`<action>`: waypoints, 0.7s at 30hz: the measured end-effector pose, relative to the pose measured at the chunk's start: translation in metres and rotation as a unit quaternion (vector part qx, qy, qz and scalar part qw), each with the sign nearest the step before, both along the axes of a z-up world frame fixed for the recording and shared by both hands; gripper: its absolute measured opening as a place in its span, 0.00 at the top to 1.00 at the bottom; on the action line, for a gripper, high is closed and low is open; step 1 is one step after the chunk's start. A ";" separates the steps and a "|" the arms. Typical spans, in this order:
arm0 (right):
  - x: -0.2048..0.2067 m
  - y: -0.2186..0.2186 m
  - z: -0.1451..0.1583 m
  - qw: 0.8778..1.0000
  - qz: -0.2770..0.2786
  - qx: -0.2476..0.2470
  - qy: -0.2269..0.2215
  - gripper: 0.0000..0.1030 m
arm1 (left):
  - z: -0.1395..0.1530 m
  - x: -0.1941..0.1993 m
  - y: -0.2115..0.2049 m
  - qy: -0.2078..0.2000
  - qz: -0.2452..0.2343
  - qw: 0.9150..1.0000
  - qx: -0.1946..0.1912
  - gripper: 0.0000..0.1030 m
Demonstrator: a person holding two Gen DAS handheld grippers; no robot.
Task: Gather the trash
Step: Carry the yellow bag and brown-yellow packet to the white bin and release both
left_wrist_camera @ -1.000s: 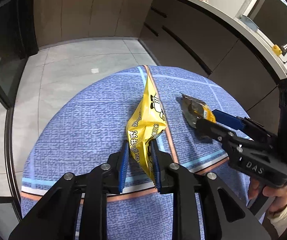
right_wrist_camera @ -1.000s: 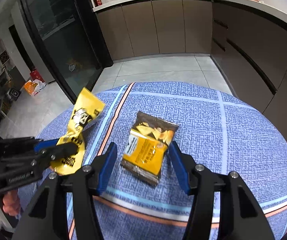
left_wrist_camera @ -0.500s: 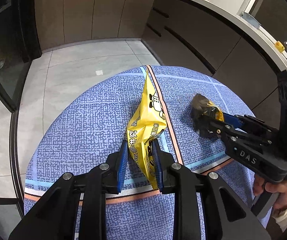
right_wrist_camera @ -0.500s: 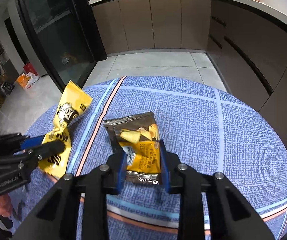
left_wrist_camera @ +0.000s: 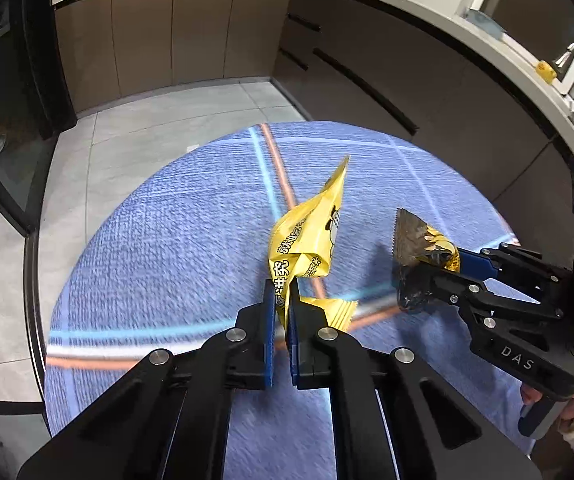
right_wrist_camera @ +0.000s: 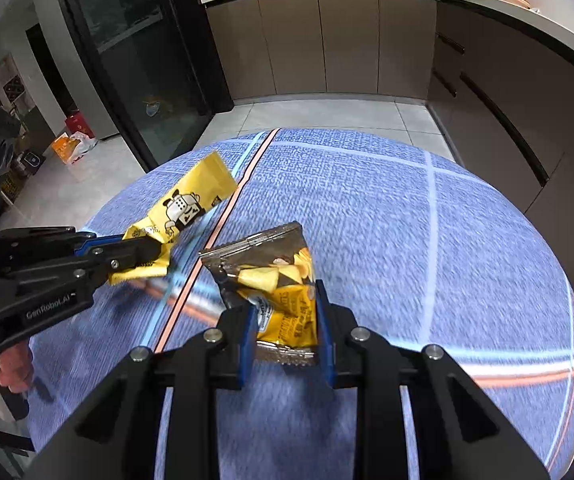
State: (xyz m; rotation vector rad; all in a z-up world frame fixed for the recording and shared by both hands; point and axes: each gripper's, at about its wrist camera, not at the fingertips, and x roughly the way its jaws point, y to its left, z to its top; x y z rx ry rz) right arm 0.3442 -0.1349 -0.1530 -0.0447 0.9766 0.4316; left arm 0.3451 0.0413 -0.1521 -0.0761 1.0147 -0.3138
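We're holding two wrappers, both lifted just above the blue surface (right_wrist_camera: 427, 240). Yellow wrapper (left_wrist_camera: 307, 240) is crumpled and twisted, looking light and floppy; left gripper (left_wrist_camera: 281, 312) is pinching its lower end, fingers (left_wrist_camera: 269, 320) nearly closed on thin film. Brown wrapper (right_wrist_camera: 275, 276) is looking glossy, likely slick, a bit stiffer at the crimped seams; right gripper (right_wrist_camera: 285, 324) is clamping its bottom half, fingers (right_wrist_camera: 247, 332) narrow across the width. We're judging both as near weightless and not fragile. Best hold is where film is bunched or at a seam; flat film may slide out.
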 end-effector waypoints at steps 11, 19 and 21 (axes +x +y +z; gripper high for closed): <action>-0.080 -0.054 0.046 0.999 -0.016 0.039 -0.024 0.74 | 0.049 -0.081 -0.024 -0.041 -0.031 0.999 -0.017 0.95; -0.145 -0.117 0.080 0.996 -0.046 0.057 -0.052 0.74 | 0.090 -0.132 -0.066 -0.074 -0.080 0.993 -0.034 0.95; -0.157 -0.131 0.084 0.995 -0.058 0.057 -0.058 0.74 | 0.101 -0.143 -0.078 -0.084 -0.092 0.992 -0.036 0.95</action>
